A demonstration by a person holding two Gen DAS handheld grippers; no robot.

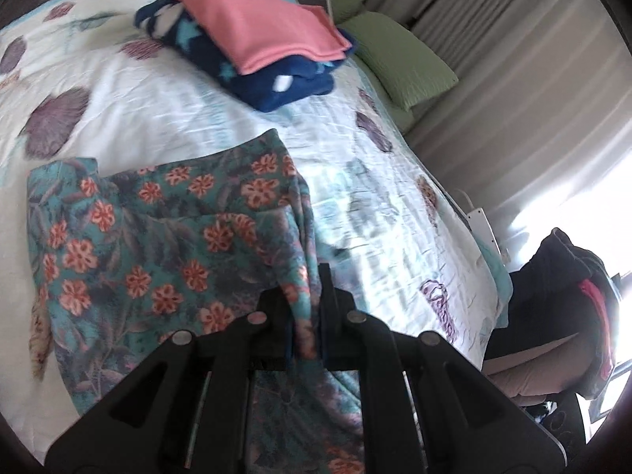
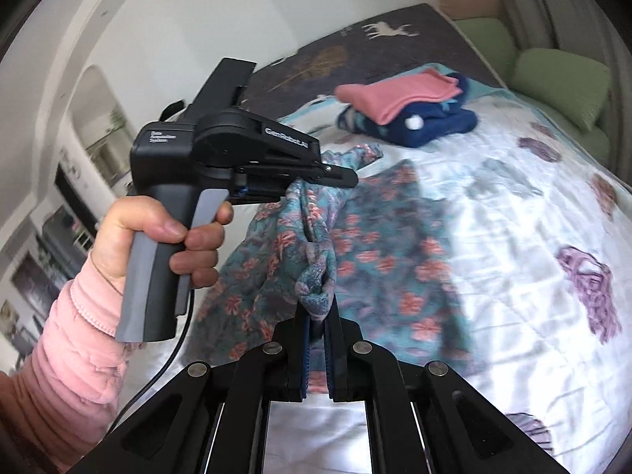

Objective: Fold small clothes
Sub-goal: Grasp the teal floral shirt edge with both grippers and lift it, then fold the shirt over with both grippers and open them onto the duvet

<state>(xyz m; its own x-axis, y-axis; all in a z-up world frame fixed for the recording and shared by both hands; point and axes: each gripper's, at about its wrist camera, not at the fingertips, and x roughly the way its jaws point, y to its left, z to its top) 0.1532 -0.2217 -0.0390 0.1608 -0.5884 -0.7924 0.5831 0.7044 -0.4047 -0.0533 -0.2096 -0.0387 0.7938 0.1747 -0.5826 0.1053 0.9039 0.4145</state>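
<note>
Both tongs pinch a teal floral garment (image 2: 367,237) and hold its gathered edge above a bed (image 2: 513,205) spread with a white quilt printed in purple leaves. In the right wrist view, the right tongs (image 2: 318,316) are pressed together on a bunched fold of the cloth at 6 o'clock, while the left tongs (image 2: 339,175), gripped by a hand (image 2: 158,237) in a pink sleeve (image 2: 75,339) at 9 o'clock, clamp the same edge higher up, near the centre of the picture. The fabric hangs between the two grips and its far part lies on the quilt.

In the left wrist view, the left tongs (image 1: 306,300) sit at 6 o'clock, closed on a ridge of the garment; the rest of the cloth lies out over the quilt toward 9 o'clock.

A pink folded piece (image 1: 252,27) rests on a navy folded piece (image 1: 284,83) with pale patterns at 12 o'clock, well apart from the floral garment. Green pillows (image 1: 399,59) lie by the bed at 1 o'clock, with pale curtains (image 1: 493,59) beyond them at 2 o'clock.
</note>
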